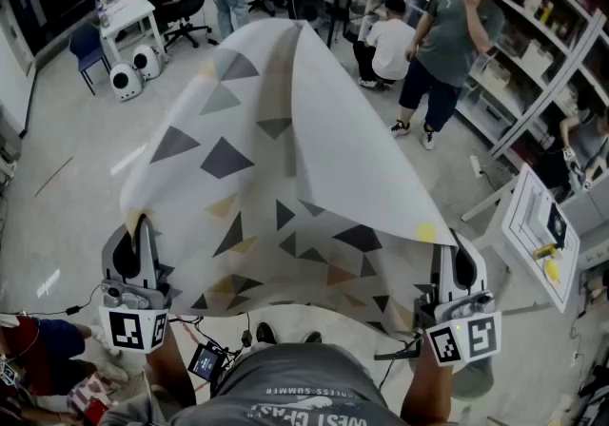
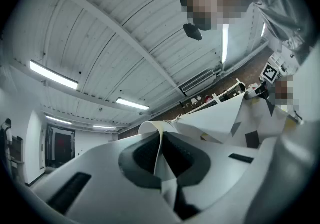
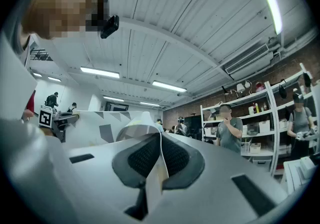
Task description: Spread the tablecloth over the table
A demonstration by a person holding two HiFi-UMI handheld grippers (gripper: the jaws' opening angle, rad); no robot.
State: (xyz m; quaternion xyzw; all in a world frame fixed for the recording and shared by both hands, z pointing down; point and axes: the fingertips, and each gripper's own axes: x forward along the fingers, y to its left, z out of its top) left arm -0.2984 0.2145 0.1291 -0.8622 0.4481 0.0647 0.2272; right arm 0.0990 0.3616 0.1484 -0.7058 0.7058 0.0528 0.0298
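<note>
A white tablecloth (image 1: 276, 158) printed with grey, black and tan triangles billows in the air in front of me, its far end lifted and folded over. My left gripper (image 1: 140, 229) is shut on the cloth's near left corner, and my right gripper (image 1: 455, 248) is shut on the near right corner. In the left gripper view the cloth's edge (image 2: 159, 155) runs pinched between the dark pads, tilted up toward the ceiling. The right gripper view shows the same: a thin cloth edge (image 3: 160, 160) clamped between the pads. The table is hidden under the cloth.
A person (image 1: 447, 44) stands at the right by metal shelving (image 1: 533, 25), another crouches nearby (image 1: 388, 44). A white stand with a tablet (image 1: 538, 224) is at the right. Chairs, desks and round white robots (image 1: 128, 77) sit at the back left.
</note>
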